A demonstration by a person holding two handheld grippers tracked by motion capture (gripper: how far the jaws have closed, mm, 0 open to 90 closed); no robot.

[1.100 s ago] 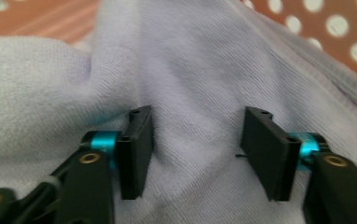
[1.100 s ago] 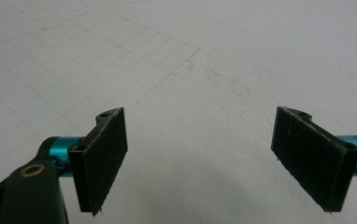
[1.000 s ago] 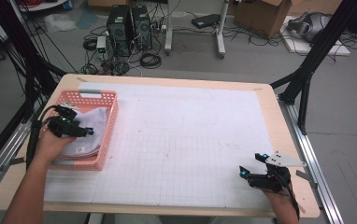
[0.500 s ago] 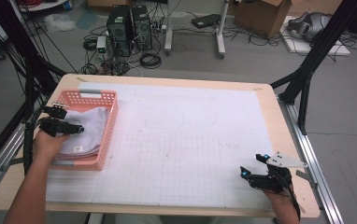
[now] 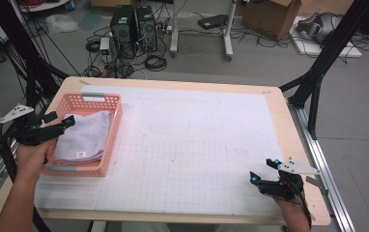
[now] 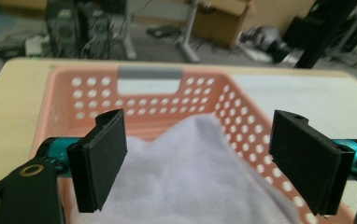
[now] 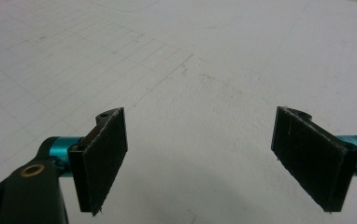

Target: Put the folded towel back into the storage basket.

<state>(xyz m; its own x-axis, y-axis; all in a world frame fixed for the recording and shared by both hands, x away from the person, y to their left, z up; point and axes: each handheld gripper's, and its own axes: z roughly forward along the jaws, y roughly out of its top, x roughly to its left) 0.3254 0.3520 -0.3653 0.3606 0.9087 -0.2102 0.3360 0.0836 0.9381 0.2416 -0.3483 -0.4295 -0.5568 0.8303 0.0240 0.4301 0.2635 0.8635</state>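
**Left claw spread at the basket's near-left rim; right claw idle at the near-right corner**

Left claw point(image 5: 59, 126): jaws spread wide, having just been opening. Nothing is pinched between them. In the left gripper view the pads stand apart over the towel point(image 6: 200, 186), clear of the cloth. From the high view the claw sits over the basket's left rim, pointing across it toward the right.

Towel point(image 5: 83, 137): folded, pale lilac-grey, lying inside the basket point(image 5: 112, 133) and filling most of its floor. A small label shows on its near edge.

Basket: salmon-pink, perforated walls, a grey handle strip at the far end and another at the near end. It stands on the left part of the surface point(image 5: 197, 145), its left wall close to the surface's left edge, with little room on that side.

Right claw point(image 5: 264, 171): jaws spread, nothing between them. It rests low near the near-right corner, pointing left. In the right gripper view bare gridded mat lies ahead of it.

Open room: everything between basket and right claw is bare mat, wide and unobstructed, from the near edge to the far edge. The right claw is just beside the right edge.

Count: claws 2, basket 1, towel 1, basket handle strips 2.
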